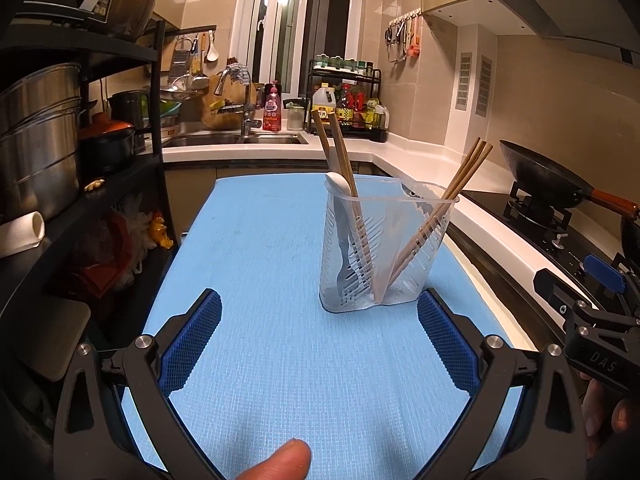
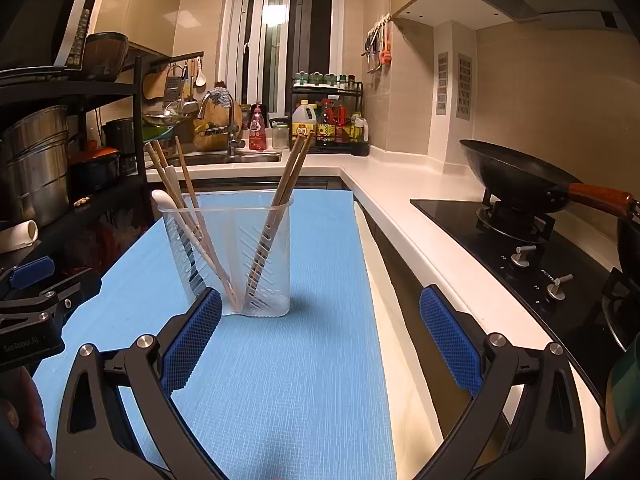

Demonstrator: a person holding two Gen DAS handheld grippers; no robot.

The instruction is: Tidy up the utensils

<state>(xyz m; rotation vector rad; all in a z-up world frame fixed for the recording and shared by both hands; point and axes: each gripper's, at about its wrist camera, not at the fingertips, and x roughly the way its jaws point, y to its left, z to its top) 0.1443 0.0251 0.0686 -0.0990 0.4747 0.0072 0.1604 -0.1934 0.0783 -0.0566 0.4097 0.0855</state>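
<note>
Clear plastic holder [image 2: 232, 256] between wok [image 2: 516, 178] and pots [image 2: 34, 160].

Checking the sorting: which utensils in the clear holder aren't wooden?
The white spoons in the left compartment of the holder; every other utensil visible is a wooden chopstick.

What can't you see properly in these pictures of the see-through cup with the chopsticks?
- Chopstick tips, left wrist view: blurred behind the holder's slotted wall and divider.
- White spoon, right wrist view: its bowl end is hidden among chopsticks and slots.
- Wok handle, left wrist view: cut off by the picture's edge.
- Bottle labels, right wrist view: too small to read.
</note>
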